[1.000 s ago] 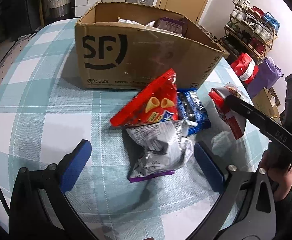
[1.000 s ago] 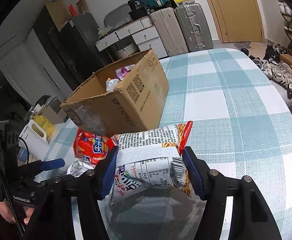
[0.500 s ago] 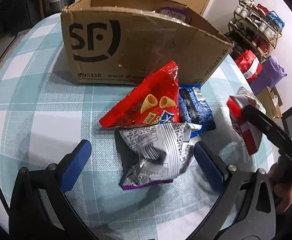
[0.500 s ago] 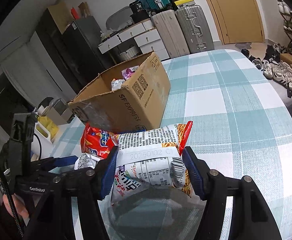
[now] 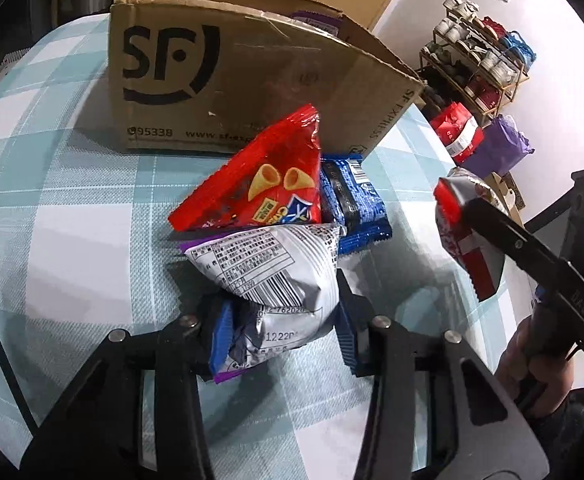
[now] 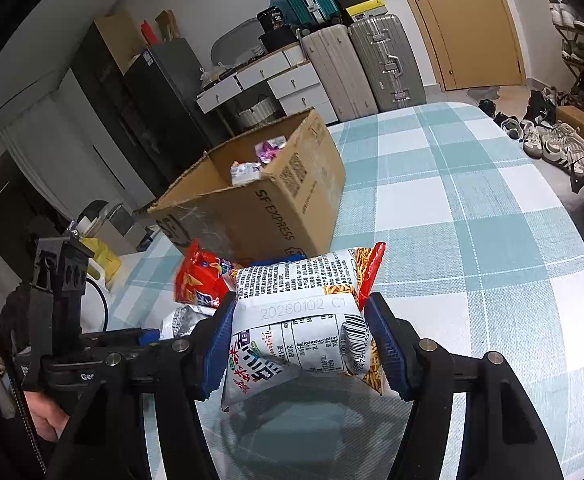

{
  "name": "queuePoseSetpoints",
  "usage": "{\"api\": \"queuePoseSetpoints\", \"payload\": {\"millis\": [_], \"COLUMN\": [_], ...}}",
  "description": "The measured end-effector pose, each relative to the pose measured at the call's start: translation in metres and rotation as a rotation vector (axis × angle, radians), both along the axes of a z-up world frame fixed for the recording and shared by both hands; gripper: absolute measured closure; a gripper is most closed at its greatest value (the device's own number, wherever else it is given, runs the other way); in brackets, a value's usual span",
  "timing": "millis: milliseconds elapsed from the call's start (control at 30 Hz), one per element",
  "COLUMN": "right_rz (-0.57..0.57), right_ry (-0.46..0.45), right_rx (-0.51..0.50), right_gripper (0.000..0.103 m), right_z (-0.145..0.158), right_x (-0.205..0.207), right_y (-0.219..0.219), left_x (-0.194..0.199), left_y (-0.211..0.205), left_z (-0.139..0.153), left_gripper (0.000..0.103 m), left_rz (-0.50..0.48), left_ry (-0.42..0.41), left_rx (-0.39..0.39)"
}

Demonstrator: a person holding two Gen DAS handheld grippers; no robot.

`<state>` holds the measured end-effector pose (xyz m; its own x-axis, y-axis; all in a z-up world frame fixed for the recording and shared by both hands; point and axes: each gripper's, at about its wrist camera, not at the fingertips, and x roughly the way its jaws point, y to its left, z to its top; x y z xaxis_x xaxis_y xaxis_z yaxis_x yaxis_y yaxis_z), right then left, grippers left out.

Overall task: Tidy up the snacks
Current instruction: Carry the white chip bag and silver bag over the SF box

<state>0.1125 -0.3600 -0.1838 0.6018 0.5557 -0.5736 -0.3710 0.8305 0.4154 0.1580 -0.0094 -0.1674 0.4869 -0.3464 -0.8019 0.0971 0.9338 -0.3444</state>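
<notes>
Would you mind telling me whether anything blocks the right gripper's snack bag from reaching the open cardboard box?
Nothing visible does. The white snack bag is held above the table by the right gripper, and the cardboard box is open-topped; the red bag lies lower, beside it.

Cardboard box walls off far side; tablecloth right open.

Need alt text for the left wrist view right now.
The left gripper is shut on a silver snack bag on the checked tablecloth. Behind it lie a red snack bag and a blue packet, before an open cardboard box.
</notes>
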Motion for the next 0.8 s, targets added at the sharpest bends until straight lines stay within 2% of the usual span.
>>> {"api": "queuePoseSetpoints", "payload": {"millis": [400, 800], "right_rz": [0.018, 0.074], "right_ry": [-0.051, -0.095], "right_rx": [-0.018, 0.030], "right_gripper": [0.039, 0.039], "right_z": [0.026, 0.064], "right_x": [-0.031, -0.050], "right_y": [0.016, 0.036], "left_x": [-0.032, -0.053], "left_y": [0.016, 0.049], "left_z": [0.025, 0.076], "left_gripper": [0.063, 0.063], "left_rz": [0.017, 0.054], "left_ry": [-0.059, -0.148], "left_rx": [-0.015, 0.003]}}
